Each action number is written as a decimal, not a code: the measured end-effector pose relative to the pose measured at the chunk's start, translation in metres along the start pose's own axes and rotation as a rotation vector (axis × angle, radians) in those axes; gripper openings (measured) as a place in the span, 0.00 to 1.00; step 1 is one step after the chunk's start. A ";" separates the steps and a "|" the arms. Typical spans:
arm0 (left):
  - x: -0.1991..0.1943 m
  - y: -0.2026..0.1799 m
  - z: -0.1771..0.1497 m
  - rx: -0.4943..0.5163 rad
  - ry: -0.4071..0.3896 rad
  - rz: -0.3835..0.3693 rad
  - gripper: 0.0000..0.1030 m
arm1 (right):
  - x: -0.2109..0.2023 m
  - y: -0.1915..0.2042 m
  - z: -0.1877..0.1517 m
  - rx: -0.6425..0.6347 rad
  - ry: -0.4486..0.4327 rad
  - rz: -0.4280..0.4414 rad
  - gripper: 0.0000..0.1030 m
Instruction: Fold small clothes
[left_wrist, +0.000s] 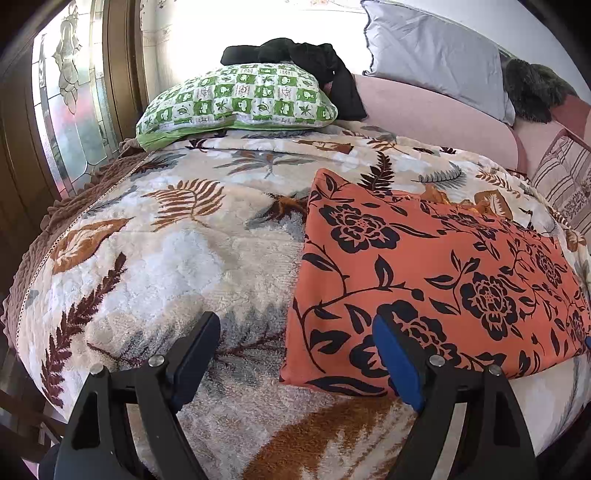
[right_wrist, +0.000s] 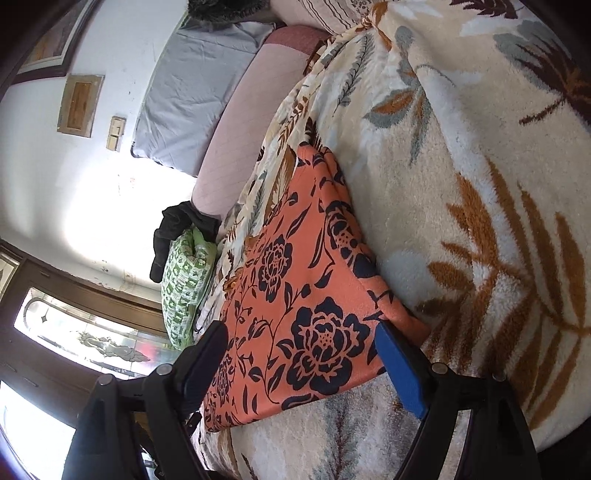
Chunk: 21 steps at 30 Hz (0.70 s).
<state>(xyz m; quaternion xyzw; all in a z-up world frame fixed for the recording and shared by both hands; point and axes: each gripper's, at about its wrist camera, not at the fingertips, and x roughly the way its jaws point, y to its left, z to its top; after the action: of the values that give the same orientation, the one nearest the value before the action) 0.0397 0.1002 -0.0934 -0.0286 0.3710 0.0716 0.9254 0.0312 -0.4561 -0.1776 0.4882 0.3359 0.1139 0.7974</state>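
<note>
Both the left gripper (left_wrist: 295, 354) and right gripper (right_wrist: 303, 365) hang released over the orange cloth (left_wrist: 424, 280), so a shallow pinch could snag the plush blanket (left_wrist: 177, 258) underneath.

Folded cloth ahead of both jaw pairs

Orange floral folded cloth (left_wrist: 436, 273) on leaf-patterned plush blanket (left_wrist: 166, 258); green checked pillow (left_wrist: 236, 99) far beyond.

Bare blanket (left_wrist: 177, 258) left of orange cloth (left_wrist: 424, 280); green pillow (left_wrist: 240, 99) beyond.

A bed under a leaf-patterned blanket (left_wrist: 177, 266) carries an orange floral cloth (left_wrist: 424, 269) lying flat, its near corner between the left jaws; a green pillow (left_wrist: 236, 99) sits far beyond them.
</note>
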 end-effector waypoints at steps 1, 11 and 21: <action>-0.001 0.001 0.000 -0.006 -0.003 -0.002 0.82 | 0.000 0.000 0.000 -0.002 0.000 -0.002 0.82; -0.004 0.008 0.003 -0.039 -0.016 -0.021 0.82 | 0.000 0.000 0.000 -0.011 0.001 -0.009 0.82; -0.006 0.008 0.002 -0.029 -0.029 0.005 0.82 | -0.020 0.010 -0.011 0.027 -0.028 0.009 0.82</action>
<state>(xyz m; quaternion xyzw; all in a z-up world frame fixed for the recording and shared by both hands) 0.0351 0.1077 -0.0880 -0.0401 0.3564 0.0798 0.9301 0.0111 -0.4537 -0.1638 0.5020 0.3241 0.1062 0.7948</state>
